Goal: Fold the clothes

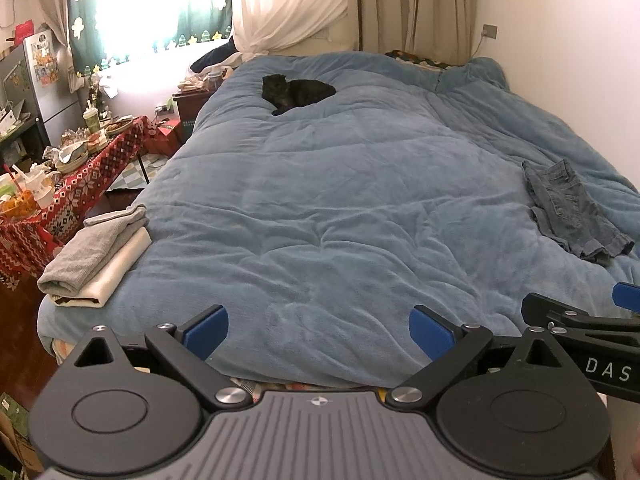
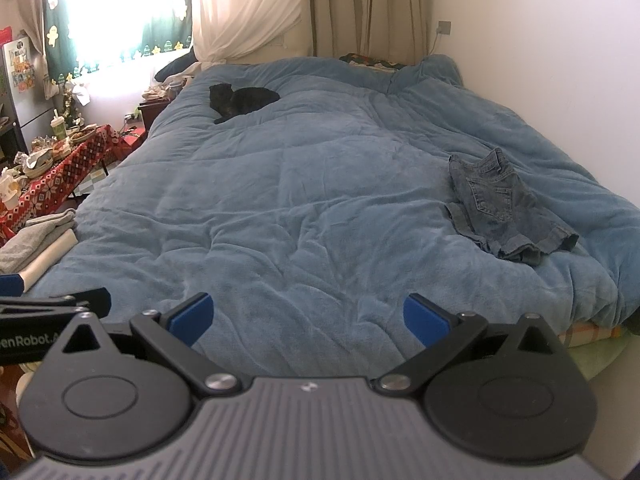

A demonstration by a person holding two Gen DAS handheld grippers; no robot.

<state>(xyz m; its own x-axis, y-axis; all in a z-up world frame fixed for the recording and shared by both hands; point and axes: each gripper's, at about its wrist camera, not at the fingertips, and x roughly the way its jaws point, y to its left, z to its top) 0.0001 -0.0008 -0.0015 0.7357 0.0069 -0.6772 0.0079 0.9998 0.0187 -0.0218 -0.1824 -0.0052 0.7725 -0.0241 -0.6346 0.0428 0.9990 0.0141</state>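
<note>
A crumpled pair of denim shorts lies on the right side of the blue duvet, near the wall; it also shows in the right wrist view. A folded grey garment rests on a folded cream one at the bed's front left corner, also seen in the right wrist view. My left gripper is open and empty over the bed's near edge. My right gripper is open and empty beside it, well short of the shorts.
A black cat lies on the duvet at the far left; it also shows in the right wrist view. A cluttered table with a red patterned cloth stands left of the bed. A white wall runs along the right.
</note>
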